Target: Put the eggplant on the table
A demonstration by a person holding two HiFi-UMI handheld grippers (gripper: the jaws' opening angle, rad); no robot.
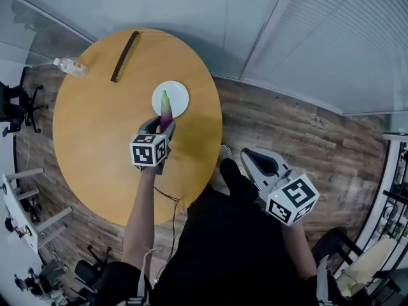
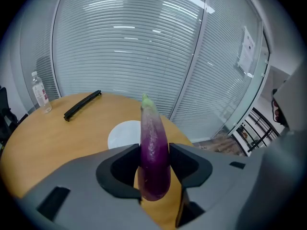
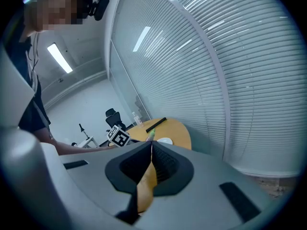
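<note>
Clearly, at frame centre, the eggplant (image 2: 154, 143) is pinched by the left gripper (image 2: 154, 150); the right gripper's (image 3: 150, 146) jaws, pressed together, are confirmed in its own view.

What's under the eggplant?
From above, the eggplant has its green tip over the white plate. Its fat end, held in the left gripper, is over the wooden table. The plate part right beneath is covered, so I cannot tell if they touch.

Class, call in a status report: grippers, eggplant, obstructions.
Left gripper shut on eggplant, above table near white plate. Right gripper shut, empty, beside table. Bottle, black bar far off.
</note>
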